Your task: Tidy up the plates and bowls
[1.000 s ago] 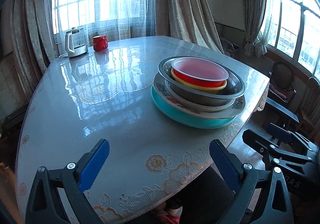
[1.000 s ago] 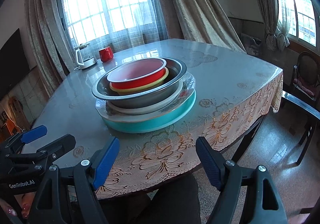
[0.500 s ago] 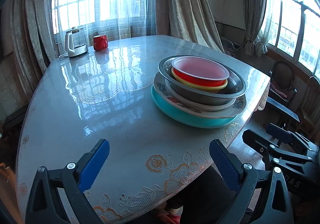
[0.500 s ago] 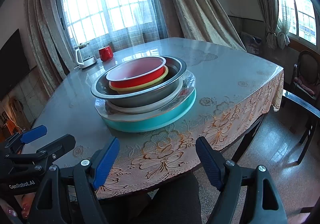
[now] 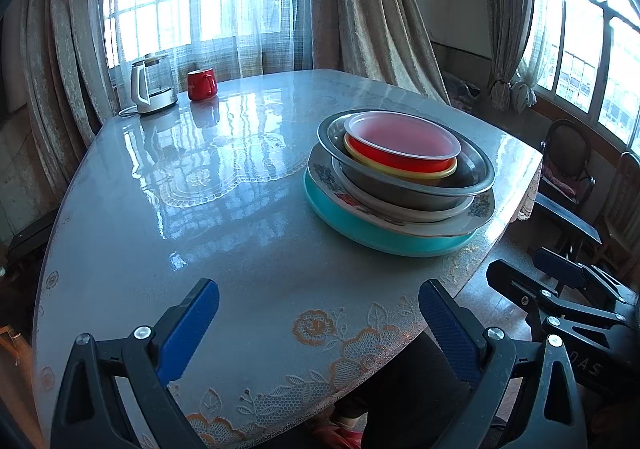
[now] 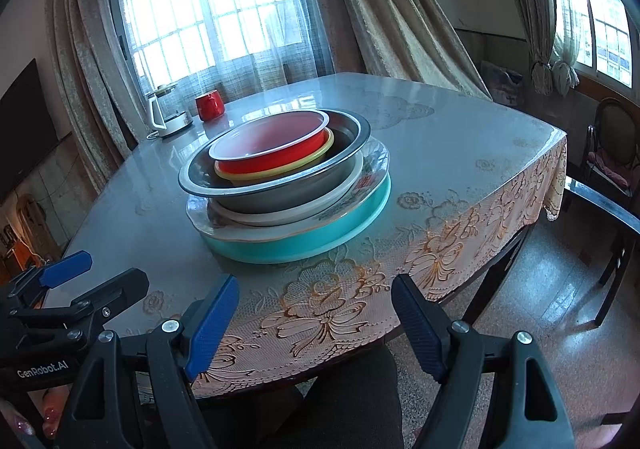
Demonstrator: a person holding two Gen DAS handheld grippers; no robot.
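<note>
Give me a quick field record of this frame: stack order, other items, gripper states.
stack, top to bottom: red bowl; yellow bowl; metal basin; white plate; floral plate; teal tray
stack place: near table edge
far corner: electric kettle, red mug
left gripper: open, empty
right gripper: open, empty

Daylight enters through the windows [image 5: 192,1] behind thin curtains [image 6: 224,21], and the panes are overexposed to white. Strong glare lies on the glossy table [image 5: 208,153] toward its far edge (with wavy reflections). Both views are sharp but bend strongly at the borders, with 4 dark corners.
</note>
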